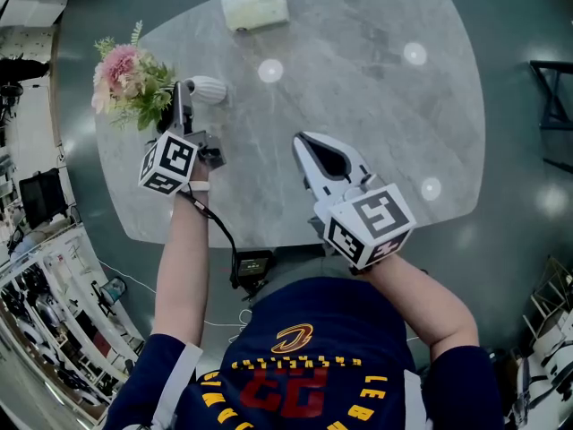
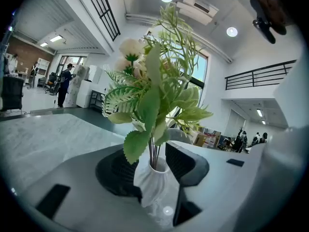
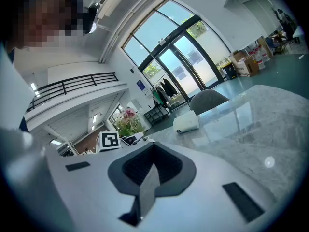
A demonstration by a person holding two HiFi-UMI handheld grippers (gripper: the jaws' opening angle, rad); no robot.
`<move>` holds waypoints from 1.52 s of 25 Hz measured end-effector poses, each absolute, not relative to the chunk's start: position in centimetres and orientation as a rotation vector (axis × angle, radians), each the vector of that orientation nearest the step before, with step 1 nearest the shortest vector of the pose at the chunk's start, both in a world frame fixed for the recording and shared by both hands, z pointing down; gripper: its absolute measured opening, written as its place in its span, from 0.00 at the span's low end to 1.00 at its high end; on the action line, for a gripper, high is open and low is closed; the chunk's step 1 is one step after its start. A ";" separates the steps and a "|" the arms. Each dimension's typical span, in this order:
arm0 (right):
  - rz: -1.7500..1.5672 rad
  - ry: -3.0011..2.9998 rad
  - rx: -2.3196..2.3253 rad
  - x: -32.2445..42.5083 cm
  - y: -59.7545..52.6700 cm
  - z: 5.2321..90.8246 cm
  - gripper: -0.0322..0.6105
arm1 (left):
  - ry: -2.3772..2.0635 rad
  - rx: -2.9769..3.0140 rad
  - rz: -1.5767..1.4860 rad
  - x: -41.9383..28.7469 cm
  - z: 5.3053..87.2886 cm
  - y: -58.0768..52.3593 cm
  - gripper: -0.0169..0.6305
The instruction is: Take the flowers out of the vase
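Note:
A small white ribbed vase [image 1: 208,88] stands near the left end of the marble table [image 1: 376,106]. In it is a bunch of pink and cream flowers [image 1: 125,74] with green fern leaves. My left gripper [image 1: 184,97] is shut on the vase. In the left gripper view the black pads [image 2: 181,161] press the vase [image 2: 153,187] just below its mouth, and the flowers [image 2: 152,81] rise above. My right gripper [image 1: 304,146] hovers over the table's near edge, shut and holding nothing. Its jaws meet in the right gripper view [image 3: 153,153], where the flowers [image 3: 126,120] show far left.
A pale rectangular pack [image 1: 255,9] lies at the table's far edge, also seen in the right gripper view [image 3: 186,123]. A cable and a black box [image 1: 252,263] hang below the near edge. Shelving and clutter [image 1: 36,240] line the floor at left.

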State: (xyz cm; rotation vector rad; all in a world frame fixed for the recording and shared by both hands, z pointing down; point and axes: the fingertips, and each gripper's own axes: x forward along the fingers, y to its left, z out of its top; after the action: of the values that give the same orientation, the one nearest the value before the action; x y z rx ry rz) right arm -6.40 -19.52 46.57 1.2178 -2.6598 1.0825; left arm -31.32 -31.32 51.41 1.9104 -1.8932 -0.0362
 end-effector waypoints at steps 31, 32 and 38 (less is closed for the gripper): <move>1.111 -2.652 1.224 -6.0 -19.4 46.4 0.05 | -1.927 1.949 0.017 -31.6 50.0 -32.0 0.14; 1.113 -2.651 1.224 -5.9 -19.4 46.3 0.05 | -1.926 1.947 0.018 -31.6 49.9 -32.0 0.14; 1.128 -2.648 1.216 -5.9 -19.5 46.1 0.05 | -1.929 1.948 0.032 -31.2 49.7 -32.2 0.09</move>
State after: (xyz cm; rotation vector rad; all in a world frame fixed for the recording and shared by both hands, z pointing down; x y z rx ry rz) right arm -5.89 -19.52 46.08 1.2157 -2.6475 1.1281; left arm -31.24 -32.20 49.66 1.9485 -1.9292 0.0324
